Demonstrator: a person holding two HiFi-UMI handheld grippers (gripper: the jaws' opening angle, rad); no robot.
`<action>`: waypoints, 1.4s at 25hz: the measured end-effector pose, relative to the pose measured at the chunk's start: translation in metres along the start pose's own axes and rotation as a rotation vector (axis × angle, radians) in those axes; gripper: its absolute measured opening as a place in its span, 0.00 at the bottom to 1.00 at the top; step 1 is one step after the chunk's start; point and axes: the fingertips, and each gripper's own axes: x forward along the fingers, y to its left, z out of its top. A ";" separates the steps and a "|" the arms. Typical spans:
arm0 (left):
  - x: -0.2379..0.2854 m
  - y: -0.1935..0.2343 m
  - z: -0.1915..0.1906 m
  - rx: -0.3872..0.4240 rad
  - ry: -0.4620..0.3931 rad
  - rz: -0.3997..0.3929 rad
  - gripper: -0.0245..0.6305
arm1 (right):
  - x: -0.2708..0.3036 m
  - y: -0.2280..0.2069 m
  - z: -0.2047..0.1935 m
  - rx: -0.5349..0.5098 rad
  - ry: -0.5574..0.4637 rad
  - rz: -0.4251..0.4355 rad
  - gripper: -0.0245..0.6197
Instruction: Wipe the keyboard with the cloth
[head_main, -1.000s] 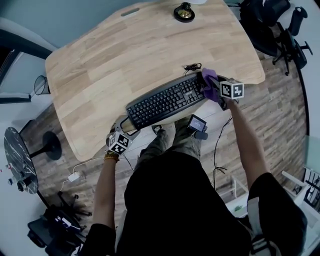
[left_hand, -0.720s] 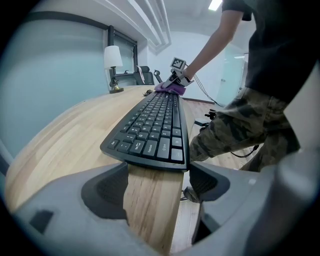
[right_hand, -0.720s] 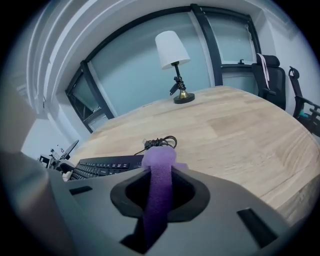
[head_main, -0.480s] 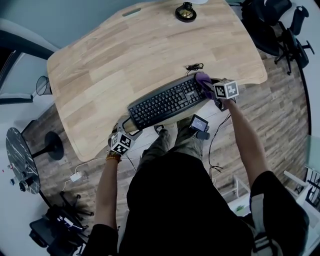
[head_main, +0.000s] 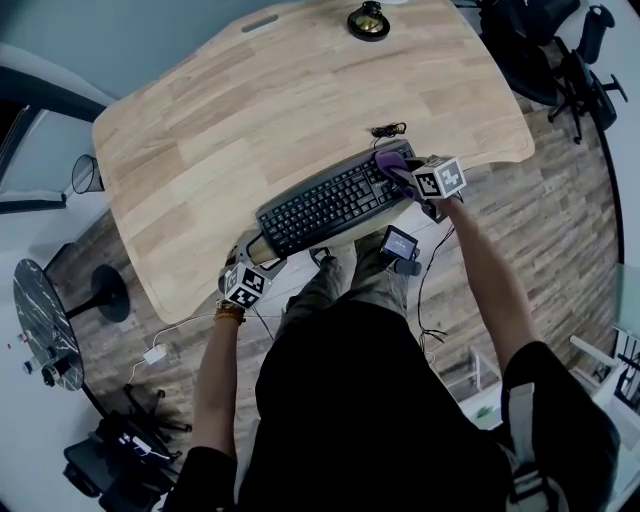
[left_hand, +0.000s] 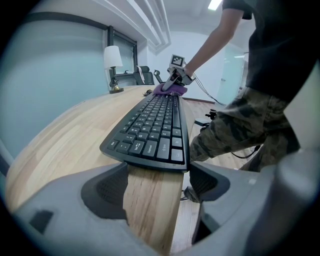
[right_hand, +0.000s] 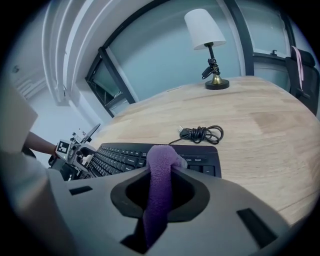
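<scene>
A black keyboard (head_main: 330, 200) lies slanted along the near edge of the wooden desk (head_main: 250, 110). My right gripper (head_main: 405, 175) is shut on a purple cloth (head_main: 390, 165) and holds it down on the keyboard's right end. In the right gripper view the cloth (right_hand: 162, 157) stands pinched between the jaws of the gripper (right_hand: 160, 175), with the keys (right_hand: 120, 157) just beyond. My left gripper (head_main: 252, 268) is at the keyboard's left end. In its own view the gripper (left_hand: 157, 172) is open, desk wood shows between the jaws, and the keyboard's end (left_hand: 155, 125) sits at the fingertips.
A coiled cable (head_main: 385, 130) lies just behind the keyboard. A small lamp (head_main: 369, 22) stands at the desk's far edge. Office chairs (head_main: 550, 50) are at the back right. A small device (head_main: 397, 245) sits by the person's knee. A round side table (head_main: 35, 320) is at the left.
My right gripper has slid the cloth leftward along the keyboard from its right end. The left gripper has stayed at the keyboard's left end.
</scene>
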 end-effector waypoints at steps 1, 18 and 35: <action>0.000 0.000 0.000 0.001 -0.002 0.000 0.62 | 0.002 0.003 0.001 0.001 0.001 0.005 0.11; 0.001 -0.001 0.002 0.001 -0.014 0.002 0.62 | 0.039 0.086 -0.001 -0.085 0.061 0.126 0.11; -0.001 -0.001 0.001 -0.001 -0.022 0.011 0.63 | 0.076 0.157 0.000 -0.112 0.101 0.204 0.11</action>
